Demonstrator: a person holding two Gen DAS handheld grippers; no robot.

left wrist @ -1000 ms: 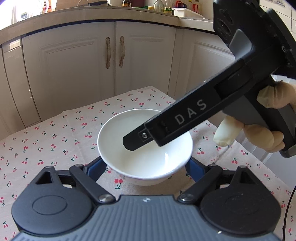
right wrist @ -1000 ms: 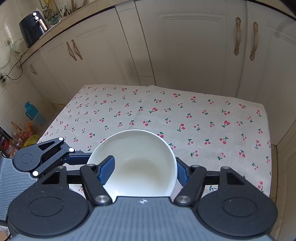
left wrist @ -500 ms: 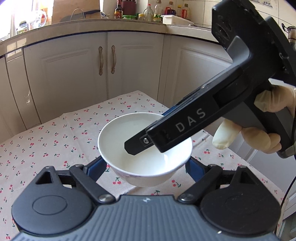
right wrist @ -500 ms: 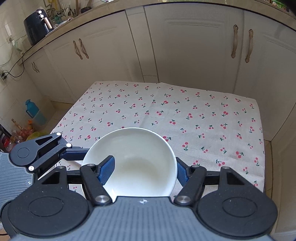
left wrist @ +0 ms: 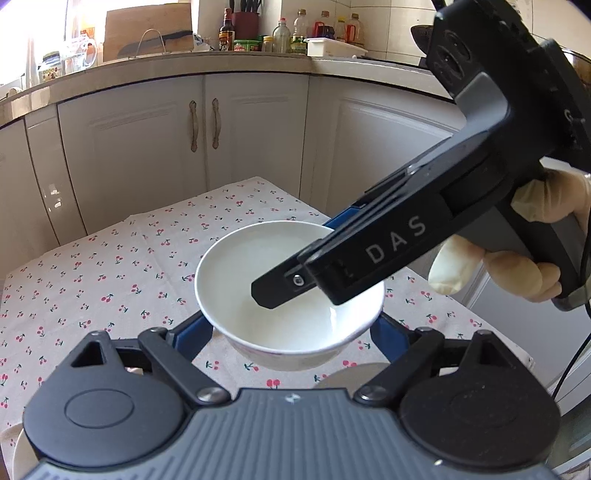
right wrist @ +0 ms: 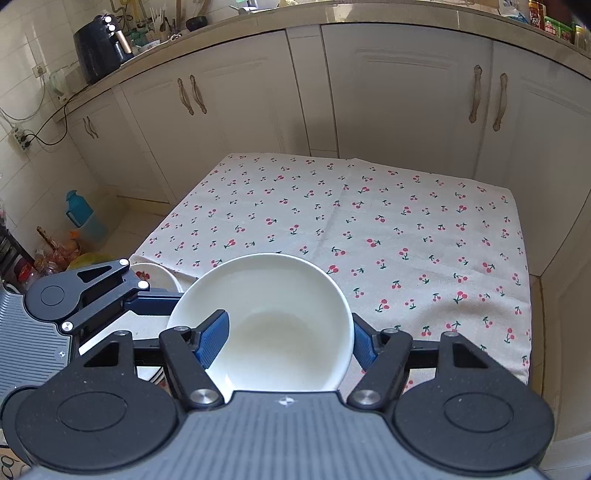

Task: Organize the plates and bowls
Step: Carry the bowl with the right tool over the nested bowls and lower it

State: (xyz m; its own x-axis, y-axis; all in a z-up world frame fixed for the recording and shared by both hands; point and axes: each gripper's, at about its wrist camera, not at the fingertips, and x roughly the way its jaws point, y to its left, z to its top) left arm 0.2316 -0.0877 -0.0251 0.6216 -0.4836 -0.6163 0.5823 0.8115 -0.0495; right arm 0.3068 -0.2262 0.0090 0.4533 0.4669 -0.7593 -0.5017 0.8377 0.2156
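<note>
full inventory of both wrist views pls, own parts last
bowl: 1, white, lifted above the table, in both grippers
small dish: 1, white with cherry print, table's left edge
tablecloth: 1, cream with cherries, on the table
cabinets: white, behind the table
air fryer: 1, black, counter, far left
bottles: several, on the counter
left hand-held gripper: black, blue pads, cradling the bowl
right hand-held gripper: black, pinching the bowl's rim

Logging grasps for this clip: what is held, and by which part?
The white bowl, lifted off the table: the right gripper pinches its rim, one finger inside; the left gripper flanks its outer wall.
</note>
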